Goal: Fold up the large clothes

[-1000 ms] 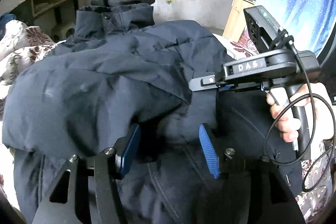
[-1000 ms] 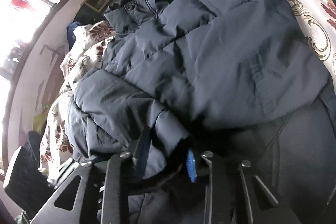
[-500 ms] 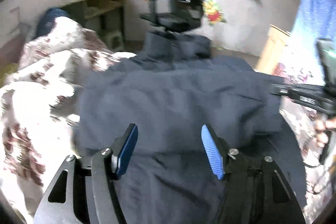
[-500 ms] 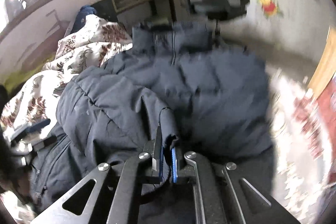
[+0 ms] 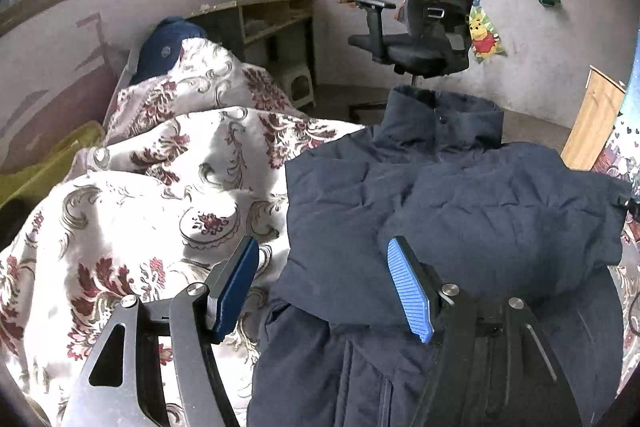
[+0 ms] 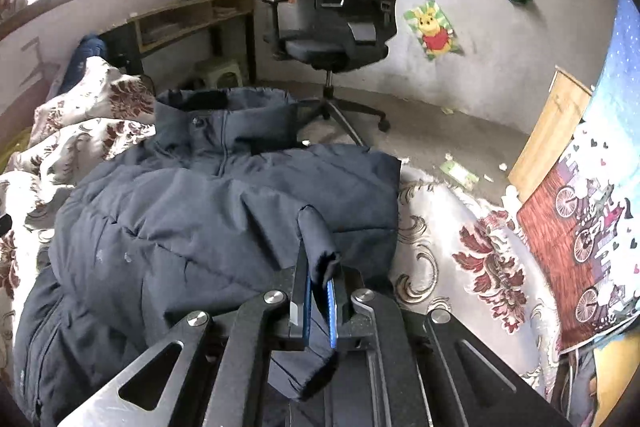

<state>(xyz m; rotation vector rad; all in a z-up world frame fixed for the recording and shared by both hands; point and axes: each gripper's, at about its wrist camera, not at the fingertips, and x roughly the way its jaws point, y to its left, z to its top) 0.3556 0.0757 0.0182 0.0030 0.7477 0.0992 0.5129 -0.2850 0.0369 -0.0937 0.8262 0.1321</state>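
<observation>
A dark navy padded jacket [image 5: 460,219] lies on the bed with its collar toward the far end and both sleeves folded across its front. My left gripper [image 5: 324,291] is open and empty, raised above the jacket's left edge. In the right wrist view the jacket [image 6: 208,211] fills the middle. My right gripper [image 6: 319,311] is shut on the cuff of a sleeve [image 6: 318,239], which stands up from between the blue pads.
A floral quilt [image 5: 152,187] is bunched on the bed left of the jacket, and bedspread [image 6: 460,259] shows to its right. A black office chair [image 6: 344,23] stands on the floor beyond the bed. A wooden shelf desk [image 5: 272,15] lines the far wall.
Both grippers have lifted and pulled back from the jacket. My left gripper stayed open and swung left. My right gripper closed on the sleeve cuff and drew it rightward across the jacket.
</observation>
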